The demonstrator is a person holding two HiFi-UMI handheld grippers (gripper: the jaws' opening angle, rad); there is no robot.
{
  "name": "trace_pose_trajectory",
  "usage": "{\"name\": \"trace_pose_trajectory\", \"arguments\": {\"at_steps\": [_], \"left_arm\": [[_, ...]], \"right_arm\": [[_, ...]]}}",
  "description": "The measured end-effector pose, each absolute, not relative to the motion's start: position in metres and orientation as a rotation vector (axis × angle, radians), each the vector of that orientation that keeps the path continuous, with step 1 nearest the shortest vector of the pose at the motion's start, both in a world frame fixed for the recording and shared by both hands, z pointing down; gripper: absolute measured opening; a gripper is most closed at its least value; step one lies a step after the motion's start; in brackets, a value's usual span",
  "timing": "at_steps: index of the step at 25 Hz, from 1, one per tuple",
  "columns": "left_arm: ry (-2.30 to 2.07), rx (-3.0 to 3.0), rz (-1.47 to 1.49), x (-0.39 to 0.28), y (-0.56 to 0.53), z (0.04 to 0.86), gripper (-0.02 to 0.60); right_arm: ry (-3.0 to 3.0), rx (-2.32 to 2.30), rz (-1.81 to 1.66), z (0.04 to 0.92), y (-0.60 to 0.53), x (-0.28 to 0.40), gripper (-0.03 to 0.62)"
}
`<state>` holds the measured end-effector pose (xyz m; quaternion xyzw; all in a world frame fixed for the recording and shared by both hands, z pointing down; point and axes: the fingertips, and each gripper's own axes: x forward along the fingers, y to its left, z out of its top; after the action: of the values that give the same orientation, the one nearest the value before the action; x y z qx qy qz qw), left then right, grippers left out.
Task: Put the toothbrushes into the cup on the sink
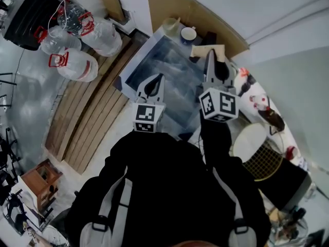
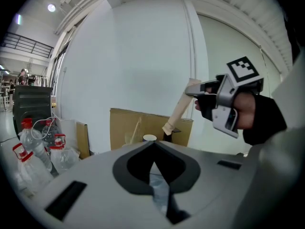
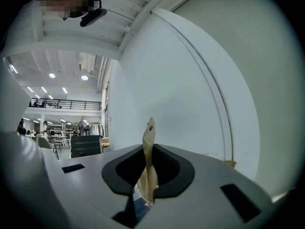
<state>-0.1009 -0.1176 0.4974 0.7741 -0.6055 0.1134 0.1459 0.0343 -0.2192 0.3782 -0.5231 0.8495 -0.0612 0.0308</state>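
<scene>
In the head view my right gripper (image 1: 211,54) is shut on a flat tan paper packet (image 1: 207,50), held over the back right of the sink (image 1: 154,50). A white cup with a blue rim (image 1: 188,34) stands at the sink's far edge, just beyond the packet. The right gripper view shows the packet (image 3: 148,162) standing upright between the jaws. My left gripper (image 1: 154,81) hovers over the sink's left half, shut with nothing in it. The left gripper view shows the right gripper (image 2: 199,87), the packet (image 2: 179,109) hanging from it, and the cup (image 2: 149,138) below.
Large water bottles with red handles (image 1: 77,60) lie on the floor at the left, beside wooden planks (image 1: 95,115). A cardboard sheet (image 2: 136,124) leans on the wall behind the sink. On the right counter are a white round lid (image 1: 251,139), a wire basket (image 1: 264,162) and small bottles (image 1: 262,107).
</scene>
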Motion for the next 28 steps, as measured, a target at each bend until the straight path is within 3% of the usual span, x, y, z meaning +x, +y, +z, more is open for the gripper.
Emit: {"name": "trace_pose_trajectory", "arguments": {"at_steps": [28], "left_arm": [[-1.737,2.089,0.261,-0.135,-0.096,0.515,0.002]], "right_arm": [[2.582,-1.868,-0.302,0.455,-0.345,-0.015,0.034]]}}
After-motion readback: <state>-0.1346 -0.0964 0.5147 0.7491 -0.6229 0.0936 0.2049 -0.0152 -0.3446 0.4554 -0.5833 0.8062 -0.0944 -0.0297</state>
